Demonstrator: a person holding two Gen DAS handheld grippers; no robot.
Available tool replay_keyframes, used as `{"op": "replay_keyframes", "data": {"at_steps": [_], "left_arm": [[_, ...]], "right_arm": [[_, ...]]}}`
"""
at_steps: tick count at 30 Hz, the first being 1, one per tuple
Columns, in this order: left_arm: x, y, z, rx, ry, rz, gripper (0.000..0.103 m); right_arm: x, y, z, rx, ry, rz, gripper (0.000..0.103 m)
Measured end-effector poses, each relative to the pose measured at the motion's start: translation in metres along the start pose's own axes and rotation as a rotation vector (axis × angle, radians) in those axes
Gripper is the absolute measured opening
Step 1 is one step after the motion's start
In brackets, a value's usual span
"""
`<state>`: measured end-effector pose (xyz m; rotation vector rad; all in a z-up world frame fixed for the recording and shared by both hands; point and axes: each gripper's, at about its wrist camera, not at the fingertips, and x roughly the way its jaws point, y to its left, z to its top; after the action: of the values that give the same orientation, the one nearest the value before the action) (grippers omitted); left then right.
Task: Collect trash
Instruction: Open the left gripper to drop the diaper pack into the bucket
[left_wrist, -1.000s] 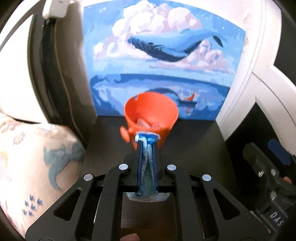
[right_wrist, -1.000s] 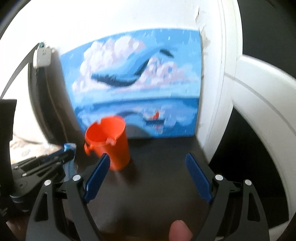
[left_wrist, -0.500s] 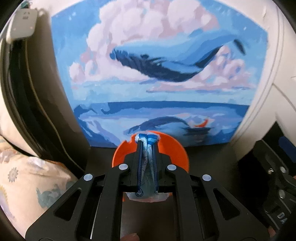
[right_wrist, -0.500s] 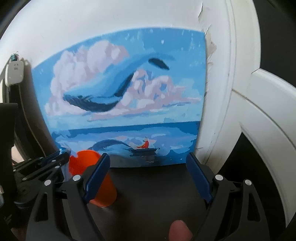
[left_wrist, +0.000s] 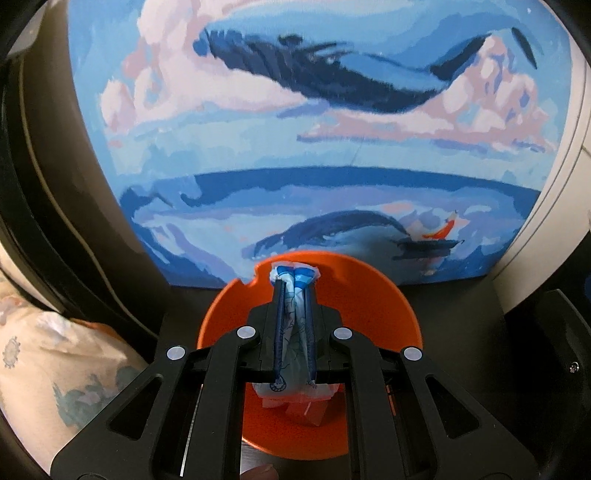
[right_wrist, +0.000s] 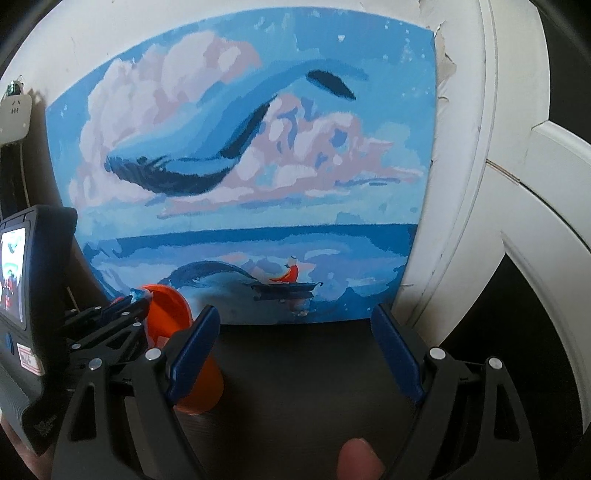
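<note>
Two hand-held grippers flank the orange cup (left_wrist: 369, 295). Left hand-held gripper (left_wrist: 294, 284) is clamped on a blue-white wrapper (left_wrist: 293, 325), directly above the cup's mouth. Right hand-held gripper (right_wrist: 295, 328), jaws spread and holding nothing, sits just right of the cup.

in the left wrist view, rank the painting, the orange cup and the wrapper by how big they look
1. painting, fills most of the view
2. orange cup, though nearness to the camera enlarges it
3. wrapper, pinched in the left gripper
</note>
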<state>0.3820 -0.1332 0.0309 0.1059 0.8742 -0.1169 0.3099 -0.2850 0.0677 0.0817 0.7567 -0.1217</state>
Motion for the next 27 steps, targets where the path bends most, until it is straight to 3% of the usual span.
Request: {"op": "replay_keyframes", "data": {"at_steps": [17,21,22,25,27], "left_arm": [[0.009,0.001,-0.005,-0.014,0.009,-0.009,0.011],[0.006,0.002,-0.004,-0.016,-0.012,-0.019,0.016],[0.004,0.001,-0.004,-0.011,-0.029,-0.019,0.024],[-0.006,0.002,-0.002,-0.019,-0.086,-0.035,0.067],[-0.013,0.001,0.0,-0.022,-0.126,-0.023,0.074]], "right_arm": [[0.01,-0.001,-0.004,0.002,0.023,-0.006,0.084],[0.011,-0.001,-0.004,0.006,0.023,-0.006,0.084],[0.01,-0.001,-0.003,0.006,0.022,-0.006,0.084],[0.008,-0.002,-0.003,0.007,0.019,-0.005,0.084],[0.007,-0.003,-0.002,0.011,0.017,-0.004,0.084]]}}
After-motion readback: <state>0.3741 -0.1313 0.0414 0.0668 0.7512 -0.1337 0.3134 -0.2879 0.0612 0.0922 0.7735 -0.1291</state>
